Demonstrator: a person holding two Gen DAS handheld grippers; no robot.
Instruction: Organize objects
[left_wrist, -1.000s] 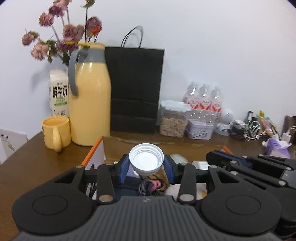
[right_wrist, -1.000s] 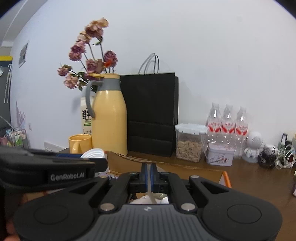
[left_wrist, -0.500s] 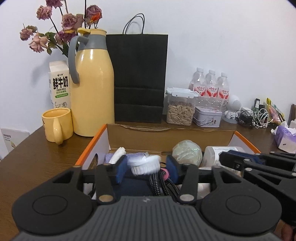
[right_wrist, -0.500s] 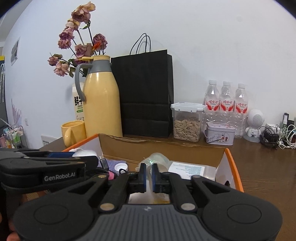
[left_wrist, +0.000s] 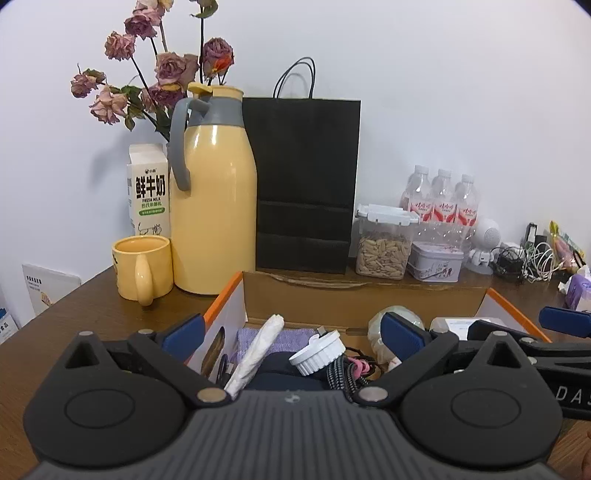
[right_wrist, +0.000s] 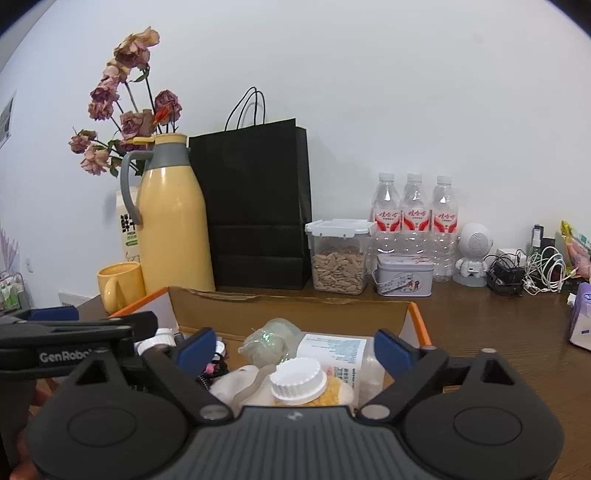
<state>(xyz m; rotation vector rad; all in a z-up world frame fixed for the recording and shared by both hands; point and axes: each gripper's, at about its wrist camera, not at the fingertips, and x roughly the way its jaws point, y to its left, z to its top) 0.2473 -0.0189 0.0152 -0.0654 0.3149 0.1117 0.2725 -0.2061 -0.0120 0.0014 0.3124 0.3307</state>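
Observation:
An open cardboard box (left_wrist: 362, 299) with orange edges holds several small items. My left gripper (left_wrist: 291, 334) hovers over it, jaws opening wide; a white screw cap (left_wrist: 319, 352) lies tilted in the box between and below the pads, untouched. My right gripper (right_wrist: 294, 350) is over the same box (right_wrist: 288, 310), jaws also opening wide. A white-capped bottle (right_wrist: 297, 380) with yellow contents sits low between its pads, which do not press on it. Each gripper shows at the edge of the other's view.
Inside the box lie a rolled white paper (left_wrist: 258, 354), purple cloth (left_wrist: 280, 338), braided cable (left_wrist: 340, 373) and clear ball (right_wrist: 271, 341). Behind it stand a yellow jug (left_wrist: 214, 206), yellow mug (left_wrist: 142, 267), black bag (left_wrist: 304, 184), seed jar (right_wrist: 340, 258), tin (right_wrist: 404, 275) and water bottles (right_wrist: 413, 221).
The left gripper let go of the white cap, which dropped into the box. The right jaws went from shut to wide apart. Both views tipped down toward the box.

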